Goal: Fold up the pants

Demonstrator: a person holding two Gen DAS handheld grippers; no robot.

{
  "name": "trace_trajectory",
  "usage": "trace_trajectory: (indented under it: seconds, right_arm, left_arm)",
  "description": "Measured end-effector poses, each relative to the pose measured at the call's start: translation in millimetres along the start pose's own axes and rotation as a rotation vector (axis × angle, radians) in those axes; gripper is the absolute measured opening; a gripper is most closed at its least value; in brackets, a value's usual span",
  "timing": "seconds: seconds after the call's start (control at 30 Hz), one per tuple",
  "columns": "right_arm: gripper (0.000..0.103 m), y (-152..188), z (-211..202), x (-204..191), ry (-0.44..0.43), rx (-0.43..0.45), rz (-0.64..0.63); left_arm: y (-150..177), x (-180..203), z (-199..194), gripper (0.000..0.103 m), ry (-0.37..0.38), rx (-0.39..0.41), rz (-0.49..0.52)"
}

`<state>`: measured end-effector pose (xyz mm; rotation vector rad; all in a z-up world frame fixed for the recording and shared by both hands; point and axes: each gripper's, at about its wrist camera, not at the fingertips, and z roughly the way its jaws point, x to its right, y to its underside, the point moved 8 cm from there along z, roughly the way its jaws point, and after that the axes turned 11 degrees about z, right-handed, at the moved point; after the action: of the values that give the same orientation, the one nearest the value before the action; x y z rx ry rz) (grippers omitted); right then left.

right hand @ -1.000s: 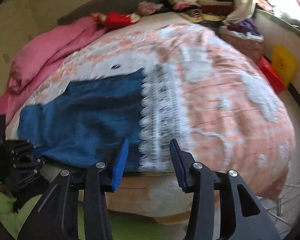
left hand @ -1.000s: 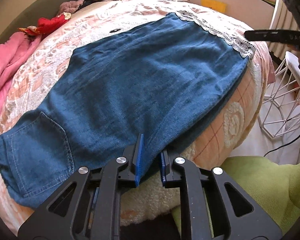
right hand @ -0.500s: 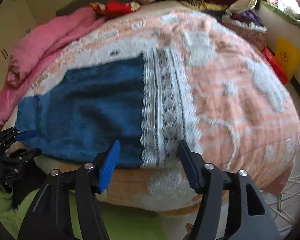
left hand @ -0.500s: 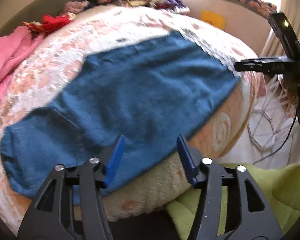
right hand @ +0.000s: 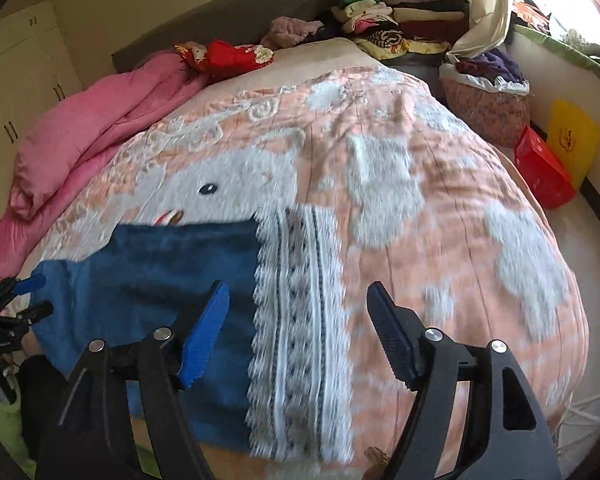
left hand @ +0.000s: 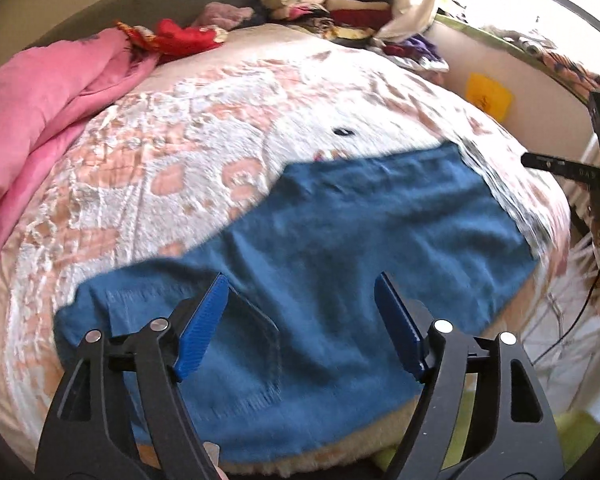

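Observation:
The blue denim pants [left hand: 340, 256] lie flat along the near edge of the bed, folded lengthwise, back pocket [left hand: 244, 344] towards me. Their white lace hem [right hand: 300, 320] shows in the right wrist view beside the blue cloth [right hand: 160, 276]. My left gripper [left hand: 300, 328] hovers above the pocket end, its jaws opening, nothing between them. My right gripper [right hand: 298, 332] hangs over the lace hem, jaws opening too, and the pads press on nothing. The left gripper [right hand: 24, 296] also shows at the left edge of the right wrist view.
A peach and white fleece blanket [right hand: 420, 200] covers the bed. A pink quilt [left hand: 40, 120] lies at the left. Folded clothes [right hand: 400, 12] are stacked at the head. A red box [right hand: 544, 172] and a yellow bag [right hand: 572, 140] stand on the floor at the right.
Both grippers have let go of the pants' near edge, opened wide and pulled up and back. The pants now lie loose on the bed.

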<state>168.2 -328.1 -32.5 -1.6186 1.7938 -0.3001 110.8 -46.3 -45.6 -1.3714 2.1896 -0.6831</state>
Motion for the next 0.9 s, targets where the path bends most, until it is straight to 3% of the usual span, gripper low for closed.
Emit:
trace_trajectory:
  seconds: [0.2,0.37,0.67,0.77,0.83,0.9]
  right_arm:
    - [0.070,-27.8,33.5,4.1,-0.008,-0.016,-0.011]
    - [0.070,-38.7,62.9,3.4,-0.046,-0.068,-0.014]
    - [0.070,-36.5,105.9,12.5,-0.086,-0.147,-0.013]
    - [0.062,-30.7,113.8,12.1,-0.167,-0.166,0.015]
    - [0.047,-28.5,113.2,9.0,-0.199,-0.168,0.007]
    - [0.040,-25.0,112.2,3.1,-0.243,-0.181,0.002]
  left_arm:
    - [-28.0,-33.5,27.6,0.068,-0.084,-0.014,-0.046]
    - [-50.6,-39.4,58.9,0.068,0.006,-0.029,-0.097]
    - [-61.7,-34.6,114.7,0.068,0.077,-0.056,-0.102]
    - [-58.4,-28.2,128.1,0.068,0.063,-0.072,-0.053]
    - [-56.4,-26.2,135.2,0.067,0.069,-0.077,-0.048]
    - [-56.8,-25.3,139.2,0.062,0.084,-0.075,-0.060]
